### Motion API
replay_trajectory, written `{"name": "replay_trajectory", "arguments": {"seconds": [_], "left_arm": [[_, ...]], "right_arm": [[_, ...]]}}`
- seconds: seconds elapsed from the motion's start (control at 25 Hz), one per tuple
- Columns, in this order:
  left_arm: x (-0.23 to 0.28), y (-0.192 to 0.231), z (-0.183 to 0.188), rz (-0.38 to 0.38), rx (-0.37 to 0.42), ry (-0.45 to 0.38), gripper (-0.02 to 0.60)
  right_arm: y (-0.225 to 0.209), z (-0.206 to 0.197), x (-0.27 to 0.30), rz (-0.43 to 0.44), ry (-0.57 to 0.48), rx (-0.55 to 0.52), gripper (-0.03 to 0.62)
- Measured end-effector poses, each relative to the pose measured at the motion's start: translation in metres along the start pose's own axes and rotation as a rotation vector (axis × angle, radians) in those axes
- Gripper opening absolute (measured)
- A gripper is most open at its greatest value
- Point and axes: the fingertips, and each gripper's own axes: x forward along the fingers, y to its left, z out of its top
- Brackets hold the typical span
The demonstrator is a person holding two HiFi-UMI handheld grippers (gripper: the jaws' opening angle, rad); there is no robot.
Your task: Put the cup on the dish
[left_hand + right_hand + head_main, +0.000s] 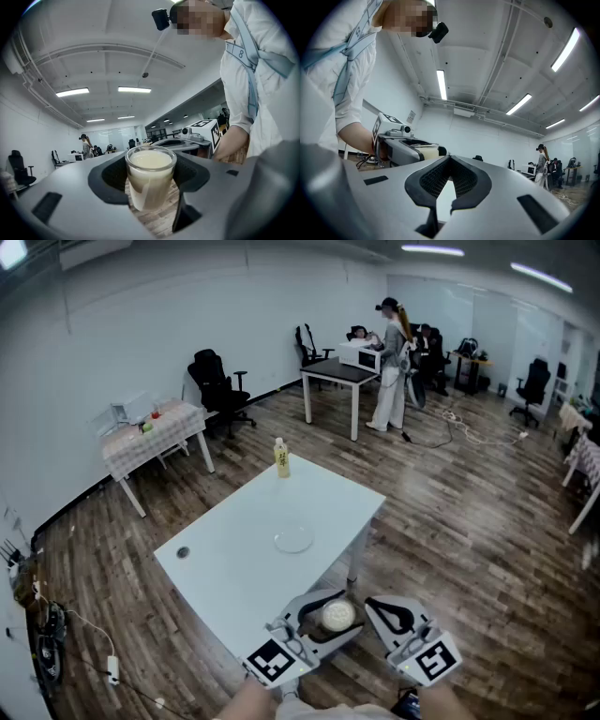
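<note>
A small clear glass cup (337, 617) (150, 173) of milky liquid stands upright between the jaws of my left gripper (330, 613) (150, 185), which is shut on it. I hold it low, off the near corner of the white table (234, 568). The clear round dish (292, 540) lies flat on the tabletop, beyond the cup. My right gripper (386, 607) (446, 187) is shut with nothing in it, just right of the left one. In the right gripper view the left gripper (401, 149) and the cup's rim (425, 151) show at the left.
A yellow-labelled bottle (281, 457) stands at the table's far corner and a small dark disc (182, 552) lies near its left corner. Beyond are a cloth-covered table (155, 432), office chairs (217, 385), a desk (337, 376) with a standing person (392, 362), and floor cables (469, 432).
</note>
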Motion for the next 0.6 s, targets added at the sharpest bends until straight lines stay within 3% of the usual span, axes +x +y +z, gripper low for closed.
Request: {"name": "replay_trajectory", "arguments": {"seconds": [0.6], "left_arm": [[0.0004,-0.0117,-0.0078,-0.001,-0.026,0.008,0.262]], "right_arm": [[0.0043,-0.0105,-0.0106,-0.007,0.036,0.017,0.031]]}}
